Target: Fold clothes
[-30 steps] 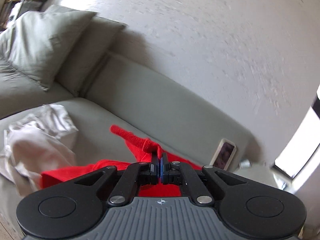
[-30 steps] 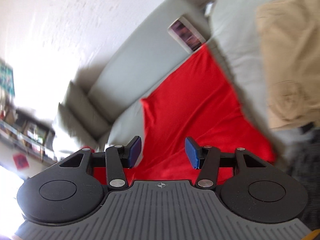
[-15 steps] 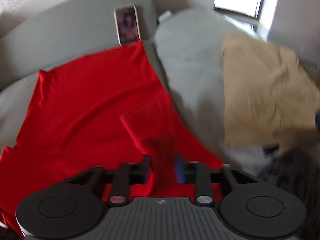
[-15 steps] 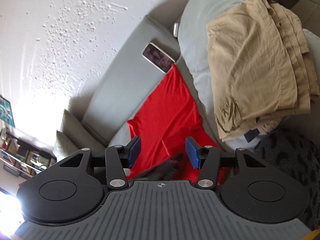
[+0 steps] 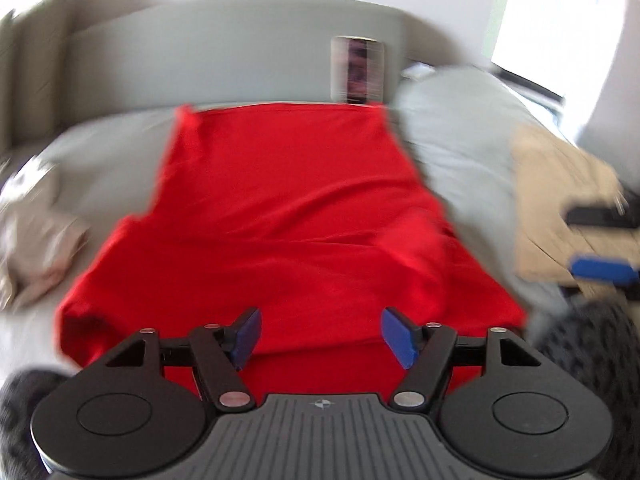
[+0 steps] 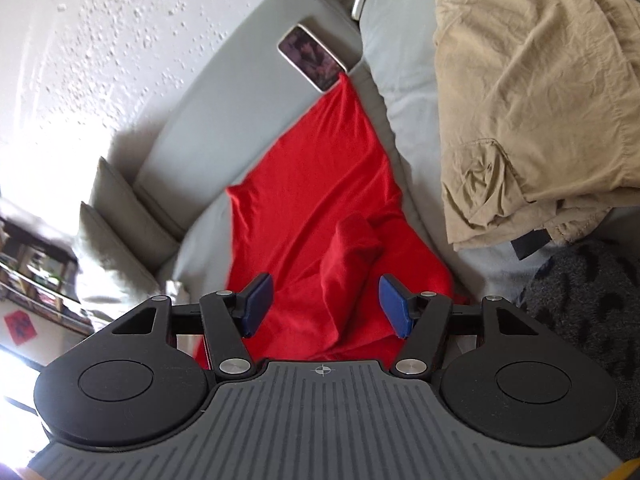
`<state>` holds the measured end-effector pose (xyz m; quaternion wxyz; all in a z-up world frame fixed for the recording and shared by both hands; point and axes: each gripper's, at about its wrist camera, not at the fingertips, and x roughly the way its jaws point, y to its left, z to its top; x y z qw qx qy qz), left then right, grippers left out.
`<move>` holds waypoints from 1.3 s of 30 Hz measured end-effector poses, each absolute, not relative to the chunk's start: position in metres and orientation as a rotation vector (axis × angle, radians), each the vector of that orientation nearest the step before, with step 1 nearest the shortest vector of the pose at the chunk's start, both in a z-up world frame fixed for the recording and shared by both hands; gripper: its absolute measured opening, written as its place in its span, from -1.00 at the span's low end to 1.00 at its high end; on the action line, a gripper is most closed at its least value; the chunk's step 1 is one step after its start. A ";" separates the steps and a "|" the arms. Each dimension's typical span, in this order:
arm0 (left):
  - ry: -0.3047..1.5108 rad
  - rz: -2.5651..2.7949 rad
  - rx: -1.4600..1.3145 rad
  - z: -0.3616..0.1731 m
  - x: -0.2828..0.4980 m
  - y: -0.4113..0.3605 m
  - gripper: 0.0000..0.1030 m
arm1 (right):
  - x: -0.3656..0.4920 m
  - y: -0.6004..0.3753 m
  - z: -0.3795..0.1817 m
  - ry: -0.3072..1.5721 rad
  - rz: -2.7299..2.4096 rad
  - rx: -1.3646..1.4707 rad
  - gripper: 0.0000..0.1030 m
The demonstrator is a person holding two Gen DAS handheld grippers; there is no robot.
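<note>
Right now a red garment (image 5: 288, 216) lies spread over the seat of a pale grey-green sofa (image 5: 240, 48), its far edge reaching the backrest. A folded-over flap of the same red cloth sits as a raised ridge near the front right part of it, plain in the right wrist view.

The left gripper (image 5: 320, 336) hovers over the near edge of the red garment. Its blue pads (image 5: 246, 336) stand apart and are spreading wider; red cloth shows behind the gap, but nothing is pinched. This view is blurred.

The right gripper (image 6: 326, 306) is over the same front part of the garment, with the raised flap showing between its blue pads. Its jaws are also widening, and the pads do not press on the cloth.

A phone (image 6: 312, 58) leans against the backrest, just at the far right corner of the red cloth. A tan garment (image 6: 532, 92) lies folded on a pale grey cushion (image 6: 404, 64) to the right. A crumpled cream cloth (image 5: 36, 232) lies to the left on the seat. A dark patterned rug (image 6: 588, 312) shows at lower right.
</note>
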<state>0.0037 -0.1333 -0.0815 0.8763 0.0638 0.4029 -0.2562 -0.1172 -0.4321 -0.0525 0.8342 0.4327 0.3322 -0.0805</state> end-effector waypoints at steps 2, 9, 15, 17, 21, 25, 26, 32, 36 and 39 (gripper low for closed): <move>0.823 -0.467 0.106 -0.083 0.015 -0.122 0.15 | -0.108 -0.427 -0.057 0.729 -0.180 0.864 0.25; 0.816 -0.387 0.110 -0.102 0.048 -0.104 -0.23 | -0.079 -0.404 -0.072 0.802 -0.173 0.732 0.17; 0.894 -0.292 0.065 -0.118 0.066 -0.078 -0.43 | -0.058 -0.380 -0.078 0.801 -0.160 0.527 -0.20; 0.894 -0.303 0.070 -0.122 0.068 -0.076 -0.43 | -0.049 -0.372 -0.084 0.811 -0.146 0.481 -0.24; 0.891 -0.314 0.087 -0.125 0.069 -0.076 -0.42 | -0.029 -0.350 -0.102 0.857 -0.055 0.484 -0.28; 0.887 -0.322 0.085 -0.127 0.069 -0.073 -0.42 | -0.016 -0.321 -0.114 0.886 0.038 0.413 -0.28; 0.886 -0.323 0.087 -0.127 0.069 -0.073 -0.43 | -0.015 -0.317 -0.116 0.898 0.030 0.388 -0.28; 0.887 -0.327 0.079 -0.128 0.070 -0.072 -0.42 | -0.021 -0.329 -0.118 0.907 -0.177 0.334 -0.65; 0.888 -0.328 0.075 -0.128 0.070 -0.071 -0.42 | -0.043 -0.353 -0.108 0.914 -0.351 0.407 -0.91; 0.890 -0.328 0.069 -0.128 0.071 -0.071 -0.42 | -0.060 -0.356 -0.097 0.905 -0.486 0.322 -0.39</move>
